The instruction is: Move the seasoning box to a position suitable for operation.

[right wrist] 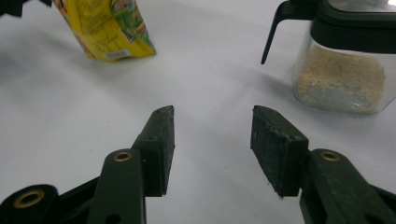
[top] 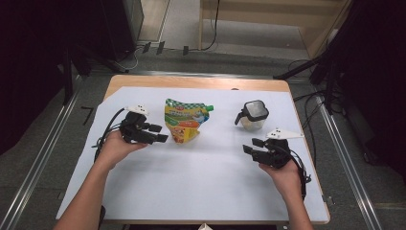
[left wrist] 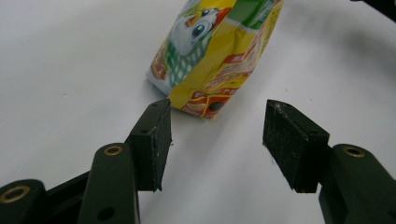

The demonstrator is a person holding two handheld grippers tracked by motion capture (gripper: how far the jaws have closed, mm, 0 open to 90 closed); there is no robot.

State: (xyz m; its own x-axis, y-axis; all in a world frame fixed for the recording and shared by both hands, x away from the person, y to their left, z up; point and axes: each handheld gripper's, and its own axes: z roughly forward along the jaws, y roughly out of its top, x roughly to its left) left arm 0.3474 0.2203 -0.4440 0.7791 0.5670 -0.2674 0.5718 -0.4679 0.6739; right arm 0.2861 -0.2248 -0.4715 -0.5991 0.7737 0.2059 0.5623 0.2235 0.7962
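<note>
Reaching with our open left claw [left wrist: 217,140], we have the spouted refill pouch [left wrist: 215,51] just ahead of its jaws; pinching the soft base could topple it. Our right claw [right wrist: 212,144], also open, hovers near the granule jar [right wrist: 348,65].

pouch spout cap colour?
Green, on the pouch top corner; the high view shows it best.

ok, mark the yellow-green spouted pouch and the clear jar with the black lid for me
yellow-green spouted plastic pouch [top: 184,122], high view, middle of printed front.
clear glass jar with black lid [top: 253,116], high view, on the lid.
</note>
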